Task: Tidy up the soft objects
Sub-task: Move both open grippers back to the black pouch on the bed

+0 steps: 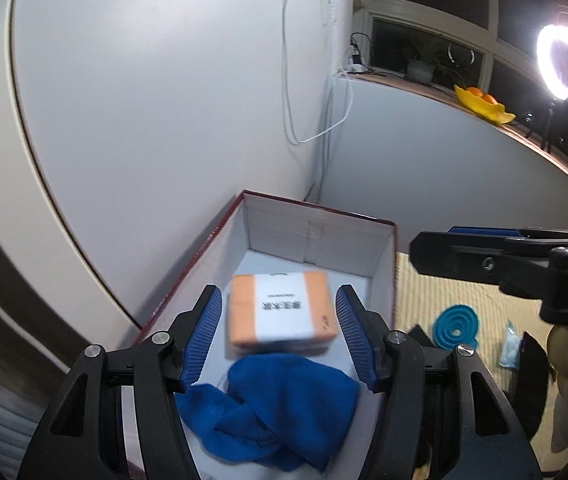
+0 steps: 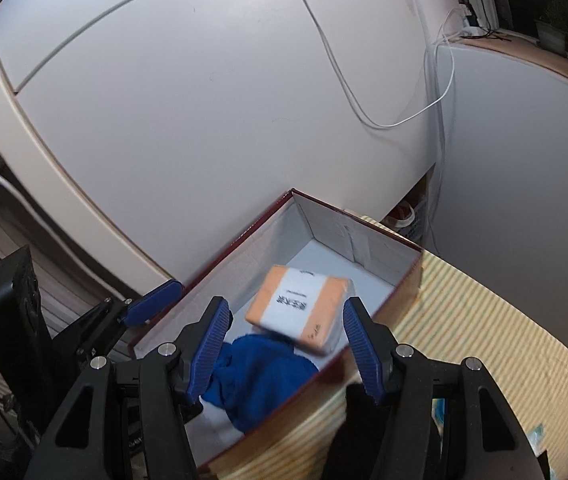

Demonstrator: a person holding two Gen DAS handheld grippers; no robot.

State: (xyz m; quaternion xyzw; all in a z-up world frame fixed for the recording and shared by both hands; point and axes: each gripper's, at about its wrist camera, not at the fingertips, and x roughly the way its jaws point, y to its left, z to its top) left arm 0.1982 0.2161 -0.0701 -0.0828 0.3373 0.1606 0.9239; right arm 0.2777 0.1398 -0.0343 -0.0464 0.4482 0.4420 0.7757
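The left gripper [image 1: 278, 334] is held spread wide, nothing gripped between its two blue ribbed pads [image 1: 204, 336]. Directly ahead of it, between the fingertips as seen from its camera, one orange-and-white wrapped pack [image 1: 282, 310] is seen inside one open box [image 1: 315, 232] with white inner walls and a dark red outside. Whether the pack lies on the box floor or is in the air cannot be told; it is blurred. Just below the pack and closer to the gripper, one crumpled blue cloth [image 1: 280, 404] lies on the box floor, touching or overlapping the pack's near edge.

To the right of the left gripper, outside the box, one teal ridged round item [image 1: 457, 326] and one pale plastic packet [image 1: 509, 346] are seen on a yellow striped mat [image 1: 443, 292]. Farther off to the right, one yellow bowl with oranges [image 1: 481, 106] sits on a sill beside one lit ring light [image 1: 557, 62].

The right gripper [image 2: 285, 344] is likewise released, its pads [image 2: 212, 346] parted and empty. Ahead of it the same pack [image 2: 301, 306] appears tilted, one corner over the blue cloth [image 2: 262, 374], within the box [image 2: 363, 232]. The mat [image 2: 483, 320] extends to its right. One blue pad of the left gripper [image 2: 154, 302] is visible at its left, beside the box's outer wall.
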